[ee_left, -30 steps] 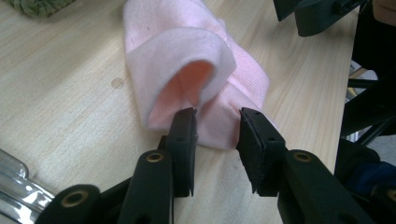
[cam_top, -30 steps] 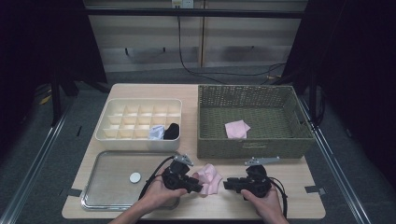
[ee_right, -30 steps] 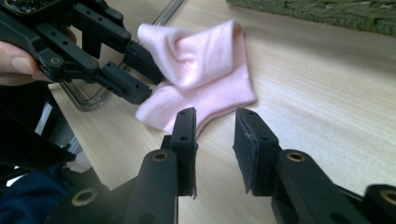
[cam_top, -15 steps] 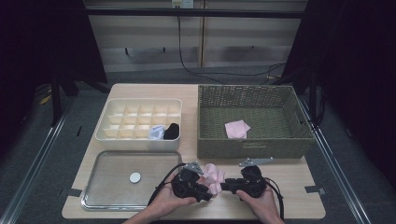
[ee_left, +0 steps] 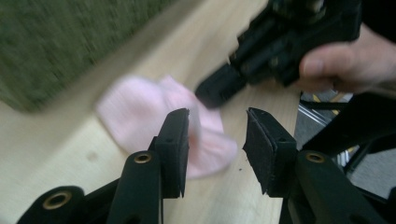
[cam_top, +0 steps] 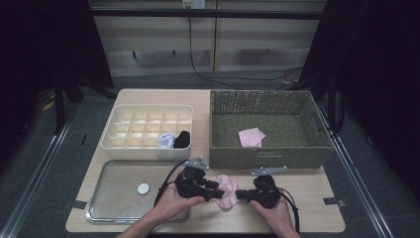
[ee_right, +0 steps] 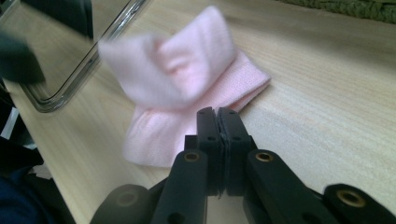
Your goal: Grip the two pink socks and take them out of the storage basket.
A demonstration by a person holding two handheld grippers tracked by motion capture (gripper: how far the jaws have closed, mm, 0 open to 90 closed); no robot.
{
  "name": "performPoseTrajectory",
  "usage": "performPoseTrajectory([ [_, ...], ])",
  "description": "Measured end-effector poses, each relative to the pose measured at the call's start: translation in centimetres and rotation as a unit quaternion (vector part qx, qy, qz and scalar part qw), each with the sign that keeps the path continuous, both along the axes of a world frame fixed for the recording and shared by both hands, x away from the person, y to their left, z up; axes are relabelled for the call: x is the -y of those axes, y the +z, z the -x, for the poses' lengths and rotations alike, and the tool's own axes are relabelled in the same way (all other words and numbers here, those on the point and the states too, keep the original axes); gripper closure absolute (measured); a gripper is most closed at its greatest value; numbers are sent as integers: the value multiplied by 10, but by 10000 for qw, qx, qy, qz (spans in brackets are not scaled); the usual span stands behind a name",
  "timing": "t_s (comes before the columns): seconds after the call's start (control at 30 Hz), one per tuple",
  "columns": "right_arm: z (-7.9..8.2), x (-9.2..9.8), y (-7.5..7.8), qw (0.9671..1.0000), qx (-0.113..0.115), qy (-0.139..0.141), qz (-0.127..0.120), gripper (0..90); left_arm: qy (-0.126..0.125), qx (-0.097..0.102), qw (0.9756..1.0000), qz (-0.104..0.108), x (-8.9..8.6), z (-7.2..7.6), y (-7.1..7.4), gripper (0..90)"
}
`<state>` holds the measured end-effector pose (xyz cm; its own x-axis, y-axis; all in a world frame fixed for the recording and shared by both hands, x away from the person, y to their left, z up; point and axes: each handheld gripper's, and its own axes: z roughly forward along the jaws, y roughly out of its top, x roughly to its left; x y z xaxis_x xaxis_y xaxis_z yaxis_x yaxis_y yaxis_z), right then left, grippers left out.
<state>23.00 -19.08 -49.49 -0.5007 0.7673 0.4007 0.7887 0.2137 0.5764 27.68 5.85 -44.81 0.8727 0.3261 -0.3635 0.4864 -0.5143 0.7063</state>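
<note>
High view showed a small pink knitted sock [cam_top: 226, 191], partly folded, lying on the pale wooden table [cam_top: 317, 208] near the front edge, between the two hand-held grippers and just right of a clear tray [cam_top: 119, 203]. The right gripper [cam_top: 241, 195] reached in from the sock's right side, its jaws just closed flat together at the sock's edge; whether cloth was caught could not be told. The left gripper [ee_left: 217, 135] stood spread, just opening, gripping nothing, with the sock just beyond its tips.

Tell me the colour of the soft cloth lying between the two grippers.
Pale pink soft knitted cloth; the right gripper view shows it best.
</note>
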Motion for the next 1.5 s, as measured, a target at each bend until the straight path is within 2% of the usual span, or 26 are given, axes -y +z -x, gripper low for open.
performPoseTrajectory([
  [0.1,1,1,2,10000,2,9,-37,886,93,66,9997,-212,6,-6,-4,570],
  [0.13,1,1,2,10000,-4,21,-68,886,99,30,9995,-300,10,-7,-8,562],
  [0.17,2,2,3,10000,6,37,-74,886,53,19,9992,-396,13,-8,-11,543],
  [0.23,3,2,4,9999,2,65,-112,887,-16,-5,9990,-437,18,-7,-18,516],
  [0.27,4,2,5,9999,12,75,-133,887,-65,74,9982,-593,20,-6,-21,505],
  [0.33,5,3,7,9998,35,93,-156,888,-102,209,9975,-673,24,-3,-27,481],
  [0.4,6,5,9,9998,33,95,-191,888,-160,275,9950,-943,28,0,-31,483],
  [0.47,7,7,10,9998,24,70,-208,889,-187,325,9938,-1048,31,1,-36,521],
  [0.53,8,9,10,9997,15,63,-220,890,-248,348,9931,-1094,31,1,-36,639],
  [0.6,10,11,12,9997,27,65,-213,891,-174,296,9948,-954,28,1,-36,746],
  [0.63,11,13,13,9998,26,51,-201,891,-121,208,9963,-827,25,-1,-34,769],
  [0.67,12,15,13,9998,27,41,-210,891,-103,111,9968,-786,22,-3,-32,781],
  [0.7,13,18,14,9998,23,32,-201,892,10,-30,9983,-581,18,-5,-31,782],
  [0.77,16,23,14,9998,-12,-28,-204,892,109,-274,9990,-335,10,-8,-30,771],
  [0.97,25,43,12,9998,-74,-172,-118,892,414,-399,9972,-485,-4,-11,-36,705],
  [1.0,26,47,12,9997,-53,-195,-102,892,369,-415,9973,-488,-7,-11,-36,701],
  [1.1,29,56,12,9996,-41,-271,-43,892,543,-383,9961,-587,-14,-14,-35,669],
  [1.2,32,63,11,9994,-44,-335,-46,892,660,-476,9954,-514,-20,-19,-36,629],
  [1.27,33,66,12,9993,-36,-363,-70,892,713,-527,9951,-432,-20,-20,-35,583],
  [1.33,33,68,13,9993,0,-368,-62,892,728,-493,9953,-398,-18,-21,-32,518],
  [1.37,33,68,13,9993,-3,-354,-74,892,735,-515,9955,-298,-15,-21,-31,492],
  [1.4,32,68,12,9994,5,-336,-69,892,751,-436,9959,-244,-13,-20,-29,468],
  [1.43,32,68,12,9994,13,-337,-78,892,775,-352,9960,-287,-9,-19,-27,454],
  [1.47,32,67,12,9994,-1,-319,-100,892,725,-336,9965,-245,-5,-18,-28,425],
  [1.5,33,67,12,9995,-3,-308,-109,891,728,-346,9962,-329,-1,-18,-28,420],
])
